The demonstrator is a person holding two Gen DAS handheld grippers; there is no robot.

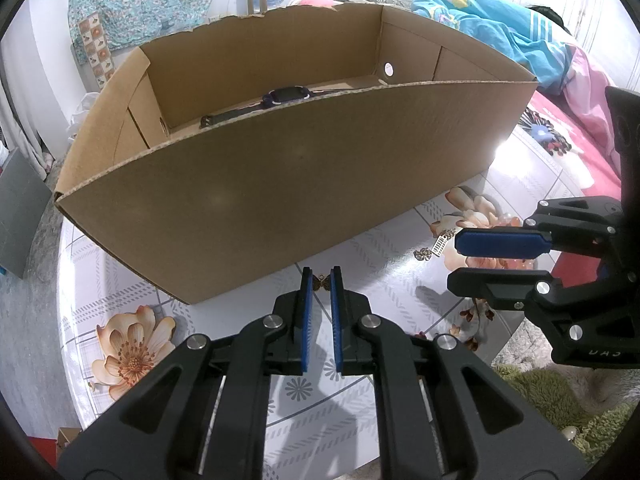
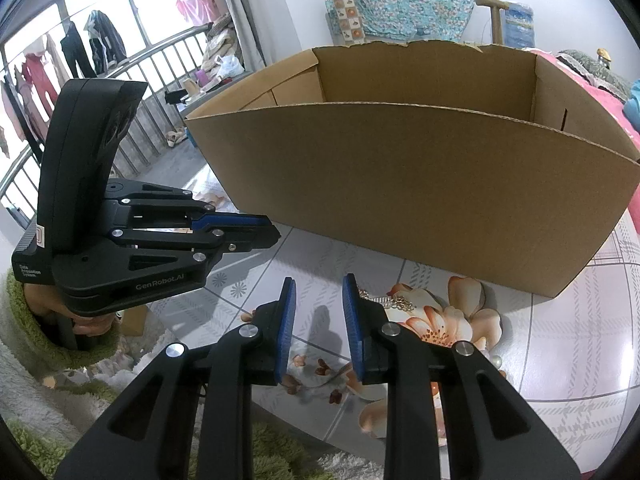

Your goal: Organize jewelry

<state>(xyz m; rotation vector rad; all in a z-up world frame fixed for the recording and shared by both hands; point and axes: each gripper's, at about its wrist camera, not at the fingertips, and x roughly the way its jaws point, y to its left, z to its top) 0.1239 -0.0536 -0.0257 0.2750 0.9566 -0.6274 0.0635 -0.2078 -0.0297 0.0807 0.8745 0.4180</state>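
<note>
A large open cardboard box (image 1: 280,184) stands on the flowered table; a dark watch (image 1: 276,98) lies inside it. A small bronze butterfly charm (image 1: 321,282) lies on the table between the tips of my left gripper (image 1: 321,280), whose jaws stand narrowly apart around it. My right gripper (image 1: 456,258) is open at the right, next to a chain with a silver tag (image 1: 438,246). In the right wrist view my right gripper (image 2: 318,286) is open above the table, the chain (image 2: 394,302) just right of its right finger. The left gripper (image 2: 264,232) shows side-on at the left.
The round table (image 1: 224,360) has a flower-print cover and its edge runs close behind both grippers. A bed with pink and blue bedding (image 1: 540,52) lies right of the box. A small pearl (image 2: 497,359) lies on the table at the right.
</note>
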